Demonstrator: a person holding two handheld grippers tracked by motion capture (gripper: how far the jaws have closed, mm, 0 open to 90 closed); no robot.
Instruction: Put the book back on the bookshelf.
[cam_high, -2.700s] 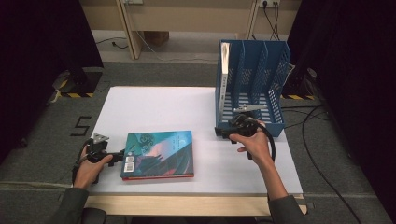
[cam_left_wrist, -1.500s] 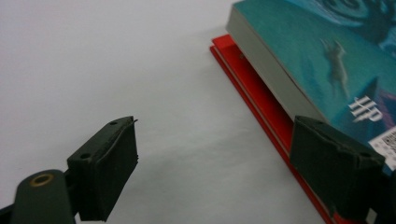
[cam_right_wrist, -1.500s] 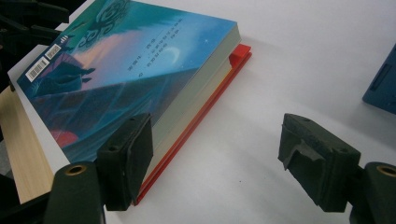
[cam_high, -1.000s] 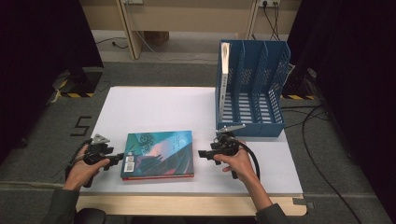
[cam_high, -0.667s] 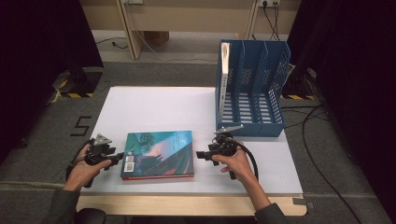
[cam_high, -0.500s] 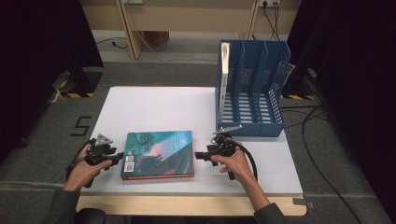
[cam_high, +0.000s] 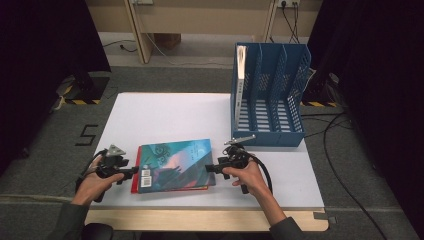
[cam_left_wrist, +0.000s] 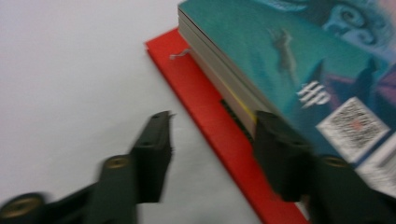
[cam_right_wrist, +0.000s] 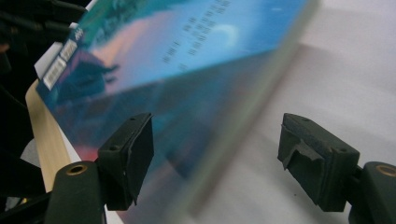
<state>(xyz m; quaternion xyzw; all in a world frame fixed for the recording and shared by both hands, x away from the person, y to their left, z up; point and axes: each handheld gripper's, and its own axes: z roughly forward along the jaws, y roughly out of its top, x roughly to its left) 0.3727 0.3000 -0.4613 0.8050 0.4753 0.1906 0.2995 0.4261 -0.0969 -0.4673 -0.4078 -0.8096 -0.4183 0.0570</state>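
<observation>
Book not yet lifted

Book (cam_high: 172, 166) lies flat on the table (cam_high: 165, 115), near its front edge; your left gripper (cam_high: 131, 171) has just been opening, one jaw on the cover, nothing clamped; your right gripper (cam_high: 209, 168) gapes wide across the far edge; lifting and filing into the blue rack (cam_high: 270, 100) remain.

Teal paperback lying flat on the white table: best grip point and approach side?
Grip the teal paperback book at its thin short edges, coming in level from either end. It lies flat on a red cover, so only the edges offer bite. The left gripper, jaws just opening, and the right gripper, open, already face those edges.
</observation>
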